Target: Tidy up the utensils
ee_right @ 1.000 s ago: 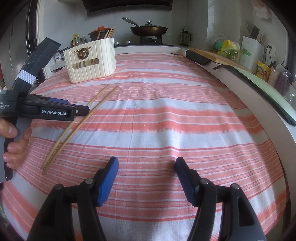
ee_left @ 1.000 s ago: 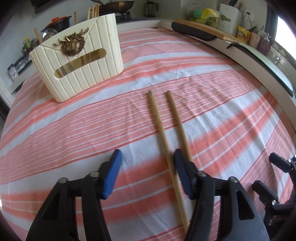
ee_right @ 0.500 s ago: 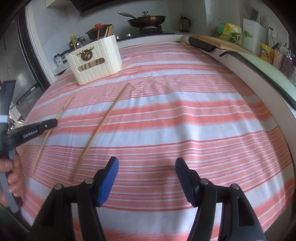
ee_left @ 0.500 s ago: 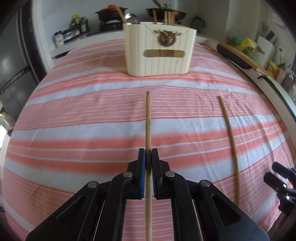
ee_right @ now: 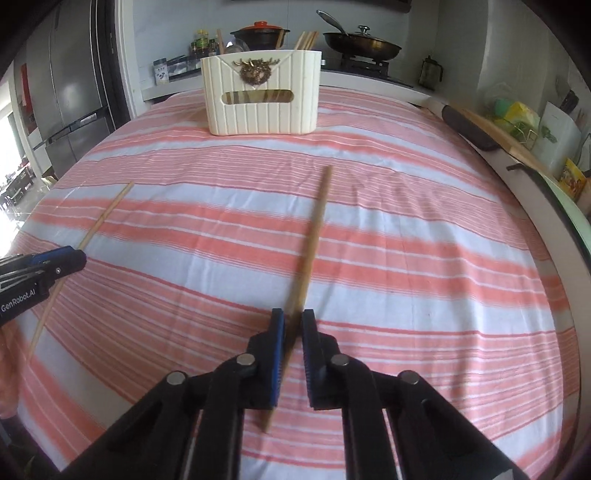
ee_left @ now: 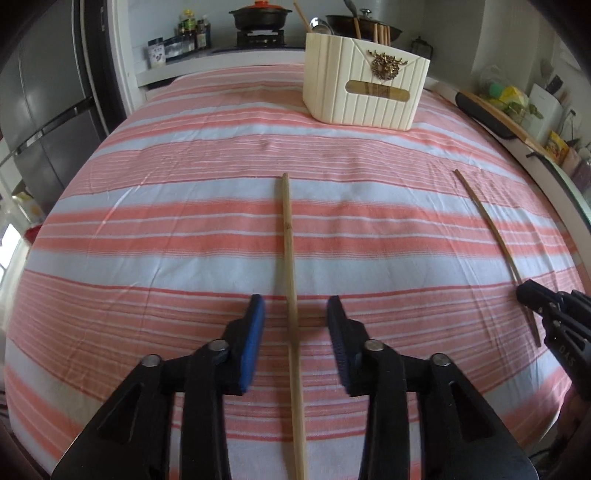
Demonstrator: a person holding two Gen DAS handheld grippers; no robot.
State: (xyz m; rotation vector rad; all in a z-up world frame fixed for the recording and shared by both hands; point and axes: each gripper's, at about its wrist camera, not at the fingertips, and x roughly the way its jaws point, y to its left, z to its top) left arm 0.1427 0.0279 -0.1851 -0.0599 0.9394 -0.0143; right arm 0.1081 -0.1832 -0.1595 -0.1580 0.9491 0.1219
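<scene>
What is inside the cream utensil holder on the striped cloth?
Wooden sticks, apparently chopsticks, poke above the utensil holder rim, and brown shows through its front slot. Its walls hide their lower parts and anything else inside.

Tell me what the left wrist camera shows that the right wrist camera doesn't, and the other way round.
Only the left wrist view shows the left gripper head-on, its jaws opening, with one chopstick lying between the pads, untouched.

Only the right wrist view shows the right gripper shut on the other chopstick, plus the full wok with its lid.

Both show the cream utensil holder with chopsticks standing in it, the striped tablecloth, both loose chopsticks, and the red-lidded pot.
</scene>
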